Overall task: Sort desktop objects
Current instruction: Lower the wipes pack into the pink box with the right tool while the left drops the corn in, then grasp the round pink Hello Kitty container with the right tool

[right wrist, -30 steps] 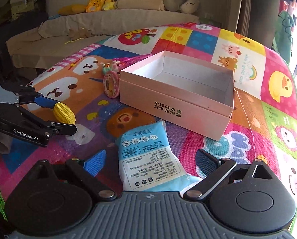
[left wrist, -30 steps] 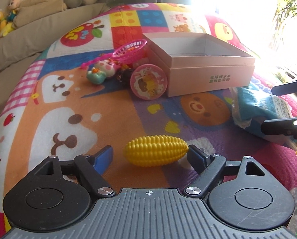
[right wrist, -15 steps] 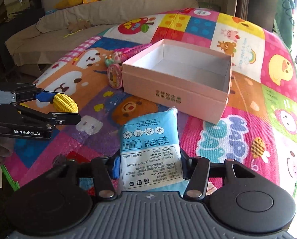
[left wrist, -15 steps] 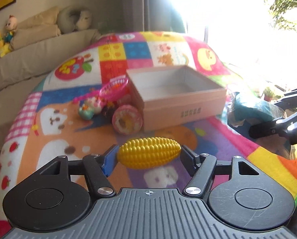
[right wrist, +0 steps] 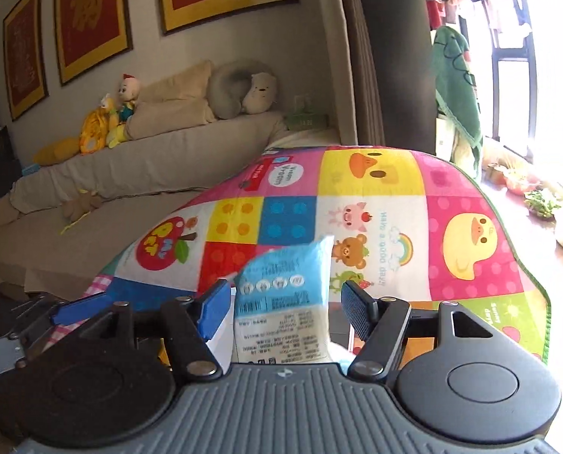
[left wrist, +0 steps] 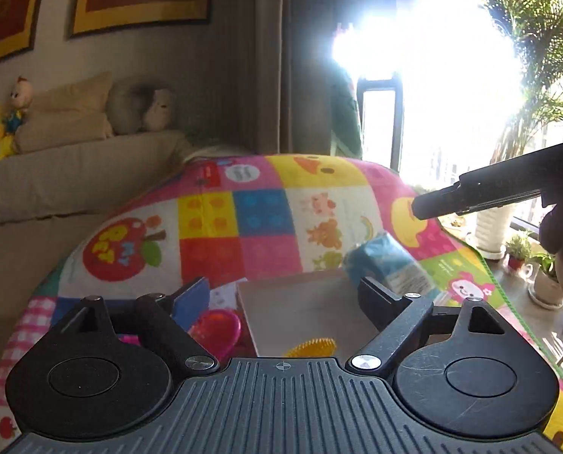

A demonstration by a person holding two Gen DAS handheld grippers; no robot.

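My left gripper (left wrist: 283, 287) hangs over the pink box (left wrist: 300, 302), jaws opening wide with nothing between them. The yellow toy corn (left wrist: 311, 348) lies inside the box, just under the gripper, half hidden by its body. The blue and white packet (right wrist: 281, 302) stands upright between the jaws of my right gripper (right wrist: 285, 299). Those jaws are opening and a thin gap shows at each pad. In the left wrist view the packet (left wrist: 387, 261) sits at the box's far right corner, below a dark finger (left wrist: 470, 196) of the right gripper.
A pink toy basket (left wrist: 217, 325) lies left of the box on the colourful play mat (right wrist: 376, 227). A beige sofa (right wrist: 149, 166) with plush toys runs behind. Potted plants (left wrist: 519, 249) and a bright window stand to the right.
Both grippers rose and moved over the box. The left one let go of the corn, which dropped into the box. The right jaws widened off the packet.
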